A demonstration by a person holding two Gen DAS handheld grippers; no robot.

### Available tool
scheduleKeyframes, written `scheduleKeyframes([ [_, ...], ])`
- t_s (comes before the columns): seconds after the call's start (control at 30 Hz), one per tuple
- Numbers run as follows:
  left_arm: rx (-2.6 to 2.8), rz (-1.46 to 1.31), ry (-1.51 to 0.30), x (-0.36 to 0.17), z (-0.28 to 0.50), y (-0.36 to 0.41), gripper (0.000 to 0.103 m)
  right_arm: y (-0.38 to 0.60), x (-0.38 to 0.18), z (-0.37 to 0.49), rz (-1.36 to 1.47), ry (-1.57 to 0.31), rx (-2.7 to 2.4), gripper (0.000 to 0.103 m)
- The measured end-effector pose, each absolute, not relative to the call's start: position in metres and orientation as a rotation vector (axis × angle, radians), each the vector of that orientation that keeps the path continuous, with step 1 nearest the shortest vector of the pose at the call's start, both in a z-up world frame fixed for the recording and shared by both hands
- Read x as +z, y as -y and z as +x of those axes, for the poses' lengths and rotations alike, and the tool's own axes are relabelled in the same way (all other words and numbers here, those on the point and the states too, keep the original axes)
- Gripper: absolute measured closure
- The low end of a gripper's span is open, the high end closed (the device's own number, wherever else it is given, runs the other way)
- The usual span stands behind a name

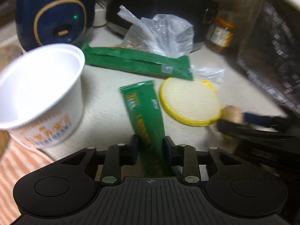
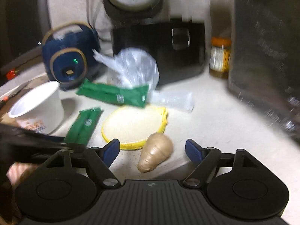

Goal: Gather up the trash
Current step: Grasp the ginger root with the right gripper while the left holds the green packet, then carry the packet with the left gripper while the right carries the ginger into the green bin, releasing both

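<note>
Left claw [image 1: 151, 150]: matt black plastic links, small bright metal pivot pins, ribbed matt housing. Between its fingers, a green glossy foil-like plastic wrapper [image 1: 144, 116], creased. Beyond that, a second long green plastic wrapper [image 1: 138, 61], same sheen. Left of the claw, a white smooth plastic cup [image 1: 41, 91], semi-gloss with orange print. Right of the claw, a round yellow-edged cloth pad [image 1: 190, 101], woven, ribbed, matt. Farther off, a crumpled clear plastic bag [image 1: 165, 33], thin, shiny film. Desk [image 1: 105, 101]: pale speckled surface, smooth and matt. Ahead of the right claw [image 2: 152, 148], between its fingers, a beige egg-shaped lump [image 2: 155, 152], dull; material unclear.
</note>
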State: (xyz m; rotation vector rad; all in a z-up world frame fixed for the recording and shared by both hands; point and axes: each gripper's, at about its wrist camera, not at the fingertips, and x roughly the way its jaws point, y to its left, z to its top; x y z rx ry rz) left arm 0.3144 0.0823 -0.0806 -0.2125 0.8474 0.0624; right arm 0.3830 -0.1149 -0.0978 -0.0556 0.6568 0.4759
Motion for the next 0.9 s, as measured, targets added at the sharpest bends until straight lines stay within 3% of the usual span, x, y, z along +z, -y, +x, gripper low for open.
scheduleKeyframes([
  [0.03, 0.044, -0.231, -0.841, -0.08, 0.311, -0.085, 0.075, 0.109, -0.103, 0.389, -0.064, -0.684, 0.46, 0.037],
  [0.1, 0.006, -0.262, -0.817, -0.077, 0.305, -0.092, 0.076, 0.101, -0.111, 0.395, -0.087, -0.714, 0.416, 0.061],
  [0.5, -0.261, -0.38, -0.718, -0.048, 0.286, -0.111, 0.077, 0.11, -0.063, 0.329, 0.086, -0.712, 0.324, 0.062],
  [0.9, -0.574, -0.369, -0.898, -0.072, 0.272, -0.035, 0.077, 0.197, -0.093, 0.218, 0.27, -0.823, -0.03, 0.062],
])
